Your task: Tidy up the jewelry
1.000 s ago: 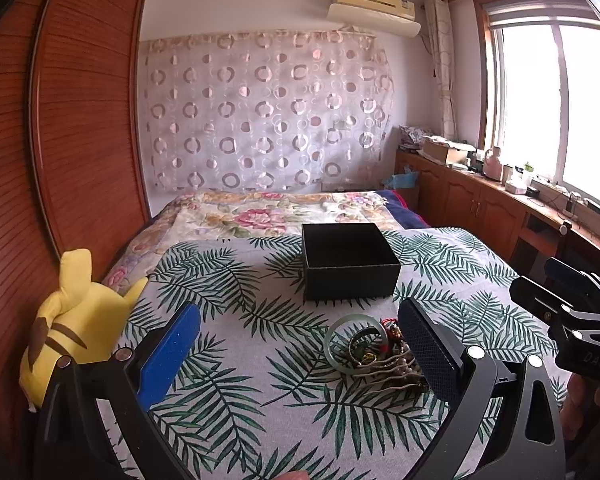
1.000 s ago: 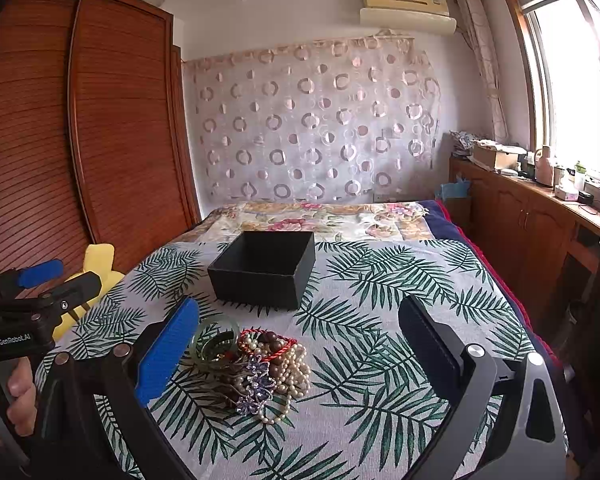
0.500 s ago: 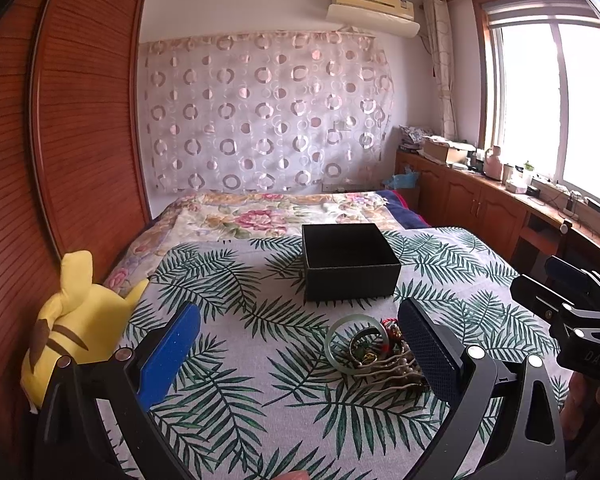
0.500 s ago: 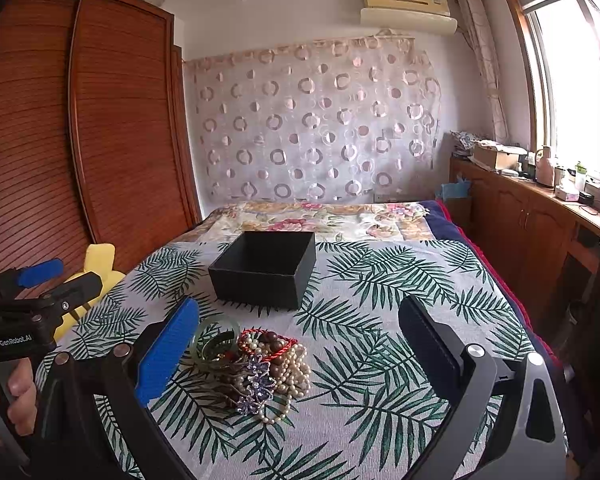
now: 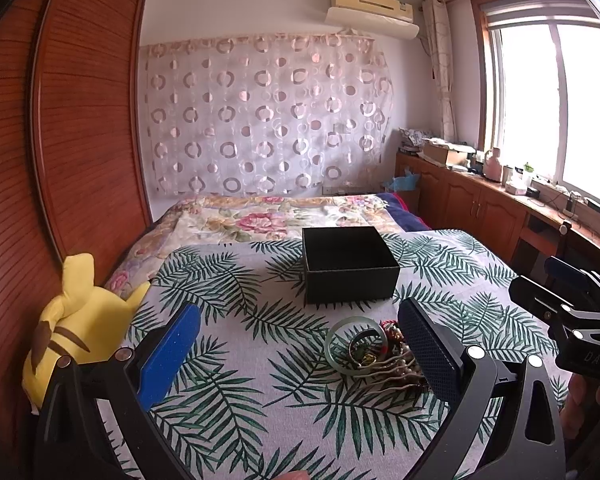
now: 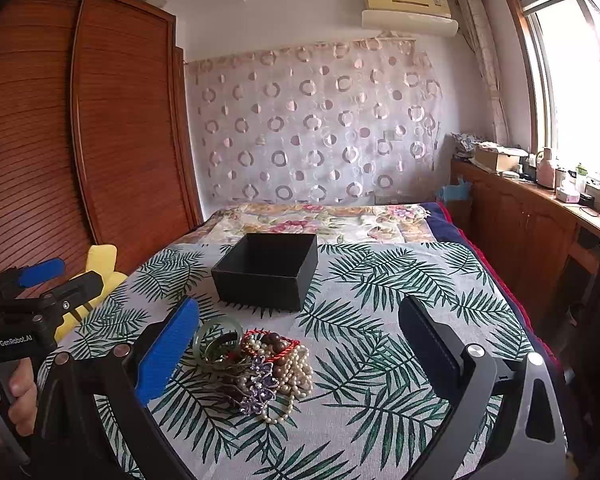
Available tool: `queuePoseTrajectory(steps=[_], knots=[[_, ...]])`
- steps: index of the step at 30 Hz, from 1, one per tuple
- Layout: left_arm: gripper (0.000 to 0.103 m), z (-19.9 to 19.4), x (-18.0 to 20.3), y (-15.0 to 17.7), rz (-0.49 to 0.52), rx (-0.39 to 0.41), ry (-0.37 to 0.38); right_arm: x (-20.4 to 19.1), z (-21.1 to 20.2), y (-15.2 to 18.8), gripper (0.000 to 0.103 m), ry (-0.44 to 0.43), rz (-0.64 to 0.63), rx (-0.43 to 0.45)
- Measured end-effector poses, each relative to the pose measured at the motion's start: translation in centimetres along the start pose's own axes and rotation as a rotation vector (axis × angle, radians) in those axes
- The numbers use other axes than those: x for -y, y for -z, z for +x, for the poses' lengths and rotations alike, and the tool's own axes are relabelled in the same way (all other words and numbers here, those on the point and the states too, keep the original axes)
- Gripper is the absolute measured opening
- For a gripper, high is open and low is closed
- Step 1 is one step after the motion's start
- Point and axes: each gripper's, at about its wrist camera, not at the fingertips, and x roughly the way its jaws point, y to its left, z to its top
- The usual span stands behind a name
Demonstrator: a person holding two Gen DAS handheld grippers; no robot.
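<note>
A pile of jewelry (image 6: 260, 364) lies on the palm-leaf cloth: a green bangle (image 6: 217, 339), pearl strands, a red cord with brown beads and a purple flower clip. It also shows in the left wrist view (image 5: 374, 354), partly hidden behind my right finger. An open black box (image 6: 269, 270) stands just behind it, also in the left wrist view (image 5: 349, 264). My left gripper (image 5: 298, 344) is open and empty, left of the pile. My right gripper (image 6: 298, 346) is open and empty, above and in front of the pile.
A yellow plush toy (image 5: 74, 328) lies at the bed's left edge by the wooden wardrobe (image 5: 60, 140). A floral quilt (image 5: 268, 216) covers the far end. Wooden cabinets (image 6: 532, 220) run along the right under the window.
</note>
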Motion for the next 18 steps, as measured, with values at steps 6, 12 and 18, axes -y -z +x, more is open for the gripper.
queuePoseTrajectory(steps=[6, 12, 18], knots=[[0.096, -0.01, 0.02, 0.04, 0.0, 0.001, 0.0, 0.0, -0.04, 0.0, 0.101, -0.001, 0.0, 0.0], [0.096, -0.01, 0.04, 0.08, 0.0, 0.003, -0.001, -0.01, -0.08, 0.0, 0.101, -0.001, 0.0, 0.001], [0.096, -0.05, 0.04, 0.07, 0.001, 0.004, -0.001, -0.02, -0.07, 0.02, 0.101, -0.001, 0.0, 0.001]])
